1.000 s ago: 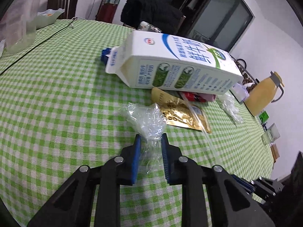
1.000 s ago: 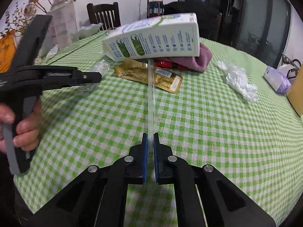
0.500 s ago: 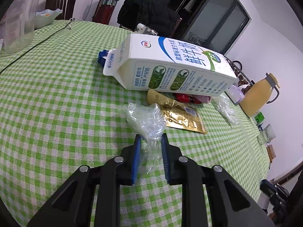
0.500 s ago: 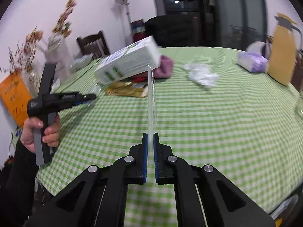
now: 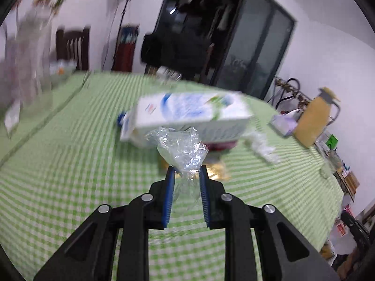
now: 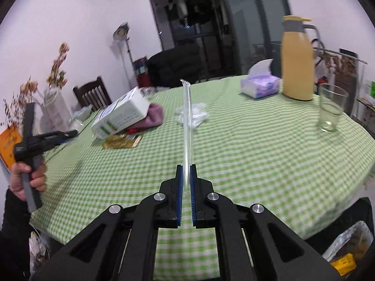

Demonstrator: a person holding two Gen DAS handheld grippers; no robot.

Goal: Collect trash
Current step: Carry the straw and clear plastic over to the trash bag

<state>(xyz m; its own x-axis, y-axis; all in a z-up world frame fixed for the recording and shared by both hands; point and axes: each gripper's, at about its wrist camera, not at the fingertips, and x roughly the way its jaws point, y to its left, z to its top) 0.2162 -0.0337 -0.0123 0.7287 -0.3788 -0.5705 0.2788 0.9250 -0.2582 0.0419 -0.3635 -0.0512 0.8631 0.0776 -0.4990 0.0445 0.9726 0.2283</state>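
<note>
Midway at best: two pieces of trash picked up, several left lying on the green checked tablecloth (image 6: pixel 246 154). Left gripper (image 5: pixel 186 175) clenched on a crumpled clear plastic wrapper (image 5: pixel 180 149), thin, glossy, crinkly film puffing out above the blue pads, clear of the cloth. Right gripper (image 6: pixel 186 175) pinched nearly closed on a clear straw (image 6: pixel 187 121), long, stiff, see-through, standing straight up out of the jaws with a small bend at the top, also off the table. Left to collect, judging by the scene: white milk carton (image 6: pixel 121 114), boxy printed cardboard lying on its side and propped on a soft pink cloth (image 6: pixel 152 117); flat shiny gold foil wrapper (image 6: pixel 123 141) just in front of the carton; loose white crumpled plastic (image 6: pixel 194 114) near mid-table. Probably not trash: purple tissue pack (image 6: pixel 260 86), tall yellow thermos jug (image 6: pixel 296 61), empty drinking glass (image 6: pixel 331 107), all at the far right side. No bin clearly visible; something like a bag with packaging at the lower right edge of the right view, cannot tell what. Left view heavily blurred, so carton print unreadable there
</note>
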